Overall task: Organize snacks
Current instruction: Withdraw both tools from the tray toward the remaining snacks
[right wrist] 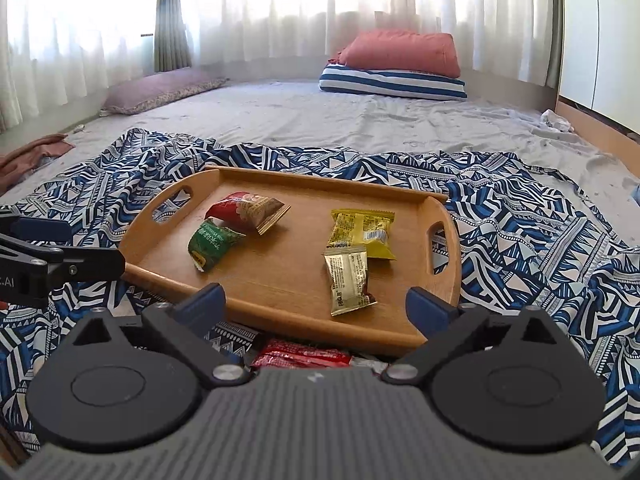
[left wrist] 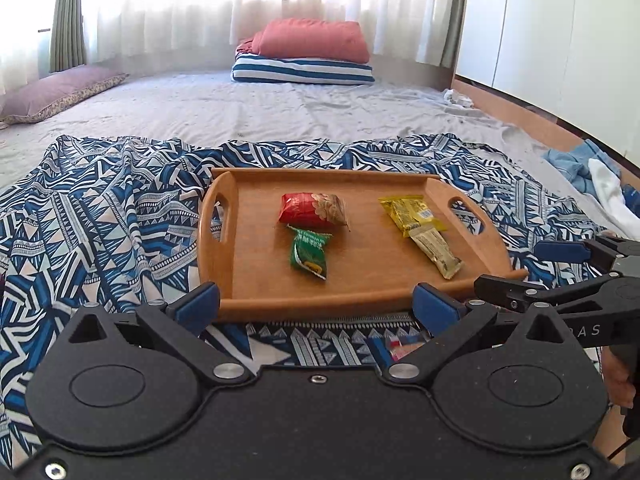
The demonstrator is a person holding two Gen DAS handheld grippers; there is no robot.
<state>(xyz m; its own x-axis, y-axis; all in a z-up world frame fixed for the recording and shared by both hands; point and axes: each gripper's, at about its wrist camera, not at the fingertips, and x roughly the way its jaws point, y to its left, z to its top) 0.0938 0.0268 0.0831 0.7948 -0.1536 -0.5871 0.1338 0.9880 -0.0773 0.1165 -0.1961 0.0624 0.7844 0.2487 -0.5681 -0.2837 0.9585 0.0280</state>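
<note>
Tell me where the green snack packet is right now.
The green packet lies on the wooden tray, in its left half in both wrist views, just in front of the red packet and touching it.

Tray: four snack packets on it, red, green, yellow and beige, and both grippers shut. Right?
Not quite. Both the left gripper and right gripper are open, nothing between the fingers, as each wrist view shows. The tray does hold the red, green, yellow and beige packets.

Both wrist views look down, sharing the tray [left wrist: 360,298] [right wrist: 280,312].
</note>
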